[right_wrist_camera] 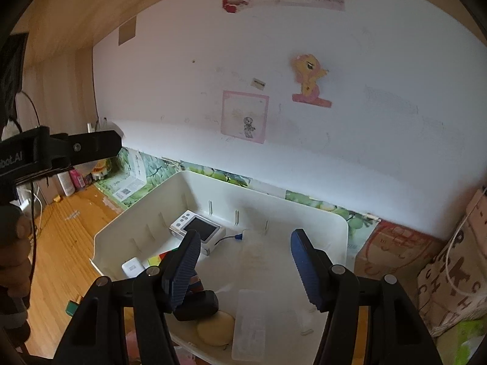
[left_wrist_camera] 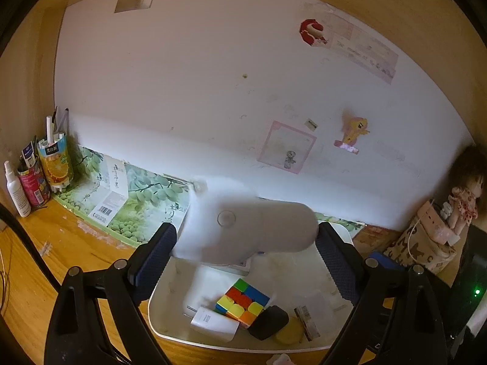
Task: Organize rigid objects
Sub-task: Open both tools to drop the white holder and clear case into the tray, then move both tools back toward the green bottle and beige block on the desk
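My left gripper holds a white rounded device crosswise, one end against each blue pad. The device is blurred while the fingers are sharp. It hangs over the back of a white plastic bin. Inside the bin lie a colourful puzzle cube, a black block, a yellow round pad and a white adapter. My right gripper is open above the same bin, nothing between its pads. Below it lie a small screen device and a clear case.
Cans of pens and a spray bottle stand at the desk's back left. A doll sits on a patterned bag at the right, beside a cardboard box. The wall rises just behind the bin. A person's hand shows at the left.
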Demonstrator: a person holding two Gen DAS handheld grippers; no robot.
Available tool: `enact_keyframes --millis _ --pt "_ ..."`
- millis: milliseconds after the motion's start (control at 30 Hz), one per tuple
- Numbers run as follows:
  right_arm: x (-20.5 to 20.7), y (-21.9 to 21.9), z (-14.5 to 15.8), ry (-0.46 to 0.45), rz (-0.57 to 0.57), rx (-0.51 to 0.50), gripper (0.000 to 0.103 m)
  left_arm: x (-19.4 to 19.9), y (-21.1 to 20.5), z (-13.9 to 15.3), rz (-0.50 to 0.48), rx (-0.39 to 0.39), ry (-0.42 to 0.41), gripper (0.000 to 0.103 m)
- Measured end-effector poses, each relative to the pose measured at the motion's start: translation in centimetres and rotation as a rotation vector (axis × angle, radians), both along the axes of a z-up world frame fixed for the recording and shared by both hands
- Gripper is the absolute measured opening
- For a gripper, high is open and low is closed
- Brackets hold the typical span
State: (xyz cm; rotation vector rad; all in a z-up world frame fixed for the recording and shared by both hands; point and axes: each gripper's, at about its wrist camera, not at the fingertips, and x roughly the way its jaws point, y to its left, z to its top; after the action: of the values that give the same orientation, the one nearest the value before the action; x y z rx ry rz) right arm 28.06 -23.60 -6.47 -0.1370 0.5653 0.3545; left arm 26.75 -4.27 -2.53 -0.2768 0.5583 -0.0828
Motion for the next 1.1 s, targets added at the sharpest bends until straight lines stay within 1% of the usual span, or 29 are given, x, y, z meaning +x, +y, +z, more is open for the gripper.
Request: enact_keyframes --millis 67,133,200,233,300,433,467,533,700,933,1100 --pt "0.0 -0.4 0.0 0.014 0.002 0.028 0.064 0.1 -0.1 0.2 0.003 0.004 -0.003 0.094" --pt "0.0 -0.7 0.1 0.019 0.002 0.043 0.068 0.2 -0.3 0.4 0.003 0.021 -0.005 0.094" --pt "-0.2 -1.0 0.3 0.015 0.0 0.047 0.071 0.2 -0.6 0.7 0.005 0.034 -0.014 0.094" --pt "-0.4 -1.1 0.5 0.011 -0.003 0.051 0.072 0.2 -0.6 0.8 0.005 0.036 -0.015 0.094" --pt "-0.6 -1.3 0.8 0.009 -0.008 0.056 0.077 0.0 -0.8 1.0 0.001 0.033 -0.017 0.095" --pt "-1.4 -1.7 1.5 0.001 -0.019 0.067 0.078 -0.7 -0.9 1.5 -0.005 0.035 -0.033 0.095" --pt "-1.6 -1.8 1.8 -0.002 -0.023 0.069 0.08 -1.2 -0.9 1.8 -0.005 0.038 -0.042 0.095" --pt "-2.1 -1.9 2.3 -0.011 -0.027 0.075 0.081 -1.8 -0.8 2.3 -0.002 0.037 -0.053 0.095" --pt "-4.0 -2.1 3.8 -0.027 -0.03 0.092 0.081 -4.6 -0.1 4.0 0.03 0.037 -0.098 0.095" --pt "-7.3 -2.3 5.7 -0.05 -0.019 0.142 0.081 -8.8 1.1 6.5 0.089 0.06 -0.174 0.097" --pt "-9.5 -2.1 6.7 -0.069 -0.021 0.134 0.082 -12.0 2.0 7.9 0.142 0.059 -0.221 0.098"
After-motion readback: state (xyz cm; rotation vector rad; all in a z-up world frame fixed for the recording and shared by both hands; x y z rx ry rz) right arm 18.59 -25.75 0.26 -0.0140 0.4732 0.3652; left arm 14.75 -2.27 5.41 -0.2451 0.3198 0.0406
